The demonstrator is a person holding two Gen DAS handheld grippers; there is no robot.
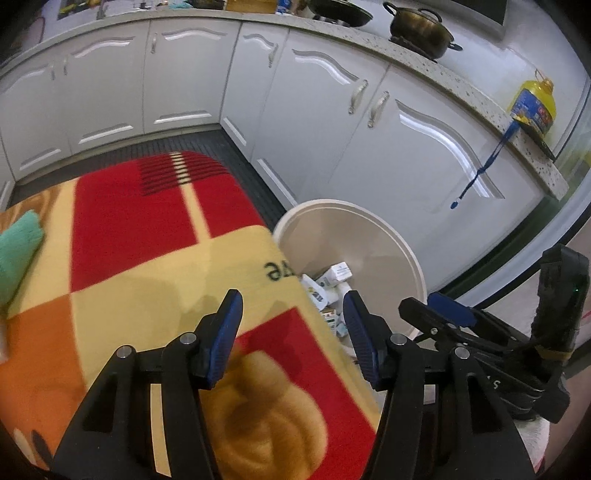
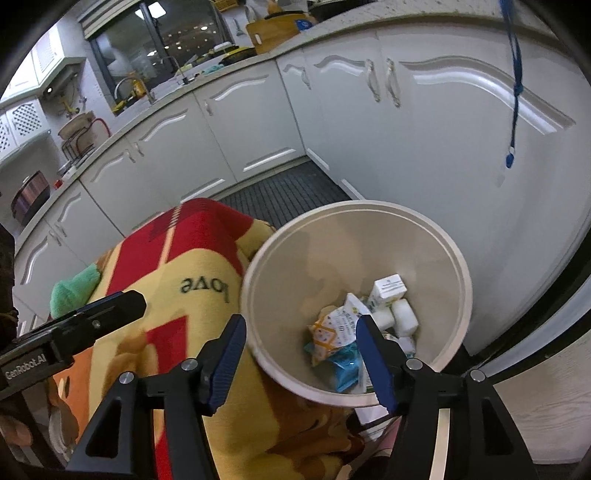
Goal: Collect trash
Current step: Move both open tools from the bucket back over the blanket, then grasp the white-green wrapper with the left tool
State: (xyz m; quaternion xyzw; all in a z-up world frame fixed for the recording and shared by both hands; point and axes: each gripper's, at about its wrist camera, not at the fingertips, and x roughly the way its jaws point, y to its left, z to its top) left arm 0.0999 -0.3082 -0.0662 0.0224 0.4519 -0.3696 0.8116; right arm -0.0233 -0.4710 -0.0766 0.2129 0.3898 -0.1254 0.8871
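Note:
A round beige trash bin [image 2: 436,236] stands on the floor beside a table under a red, yellow and orange blanket [image 1: 147,258]. Several pieces of trash lie in the bin: small white boxes [image 2: 389,290], a printed wrapper [image 2: 332,328] and a blue packet [image 2: 345,363]. My right gripper [image 2: 301,349] is open and empty, over the bin's near rim. My left gripper [image 1: 291,325] is open and empty, over the blanket's right edge next to the bin [image 1: 369,236]. The right gripper [image 1: 448,308] also shows in the left wrist view. The left gripper's body [image 2: 92,321] shows at the left in the right wrist view.
White kitchen cabinets [image 1: 325,122] run close behind the bin and the table. A green cloth [image 1: 18,251] lies on the blanket's far left. A blue lanyard [image 2: 515,88] hangs down from the counter above the bin. A pot [image 1: 421,29] and a yellow oil bottle [image 1: 533,107] stand on the counter.

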